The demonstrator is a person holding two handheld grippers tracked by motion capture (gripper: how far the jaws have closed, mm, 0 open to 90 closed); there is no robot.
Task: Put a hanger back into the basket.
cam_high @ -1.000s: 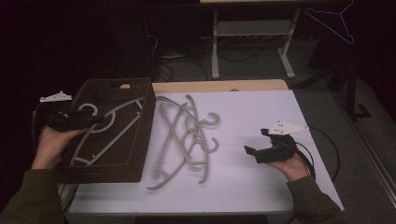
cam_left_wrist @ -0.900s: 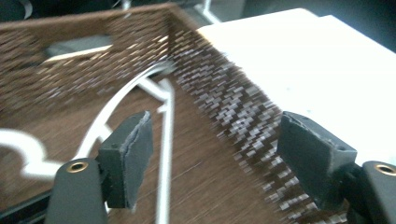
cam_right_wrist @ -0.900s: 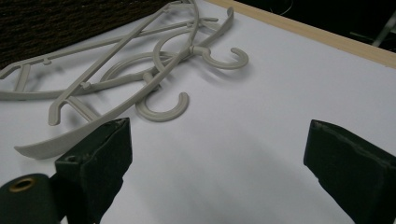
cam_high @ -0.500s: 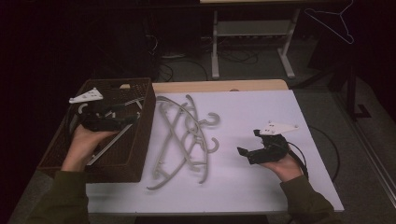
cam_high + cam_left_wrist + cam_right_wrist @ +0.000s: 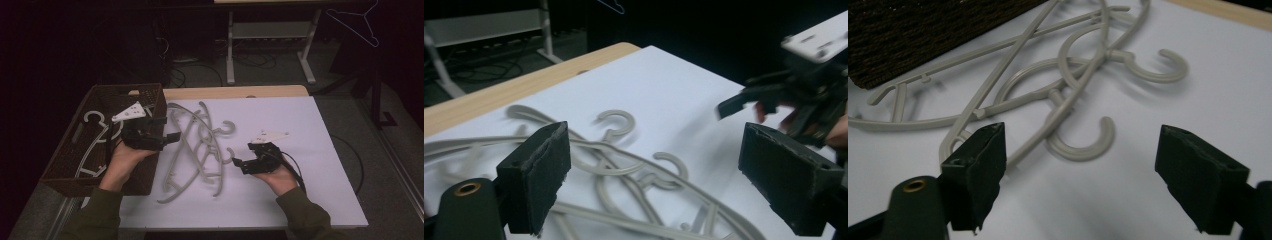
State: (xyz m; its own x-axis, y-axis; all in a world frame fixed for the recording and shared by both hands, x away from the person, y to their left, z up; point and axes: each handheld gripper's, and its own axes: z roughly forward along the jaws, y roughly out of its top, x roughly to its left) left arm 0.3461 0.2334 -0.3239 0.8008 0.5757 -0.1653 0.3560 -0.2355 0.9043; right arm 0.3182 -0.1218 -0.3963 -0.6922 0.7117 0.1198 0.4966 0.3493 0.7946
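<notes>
A wooden table (image 5: 280, 91) carries a white sheet (image 5: 300, 150). On the sheet lies a tangle of grey hangers (image 5: 197, 145); a dark basket (image 5: 67, 150) sits at its left end.

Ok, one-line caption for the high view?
Both open grippers, left gripper and right gripper, flank tangled grey hangers; one hanger lies in the brown basket.

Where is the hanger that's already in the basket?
In the high view the hanger lies inside the brown basket at the table's left end, just left of the left gripper.
</notes>
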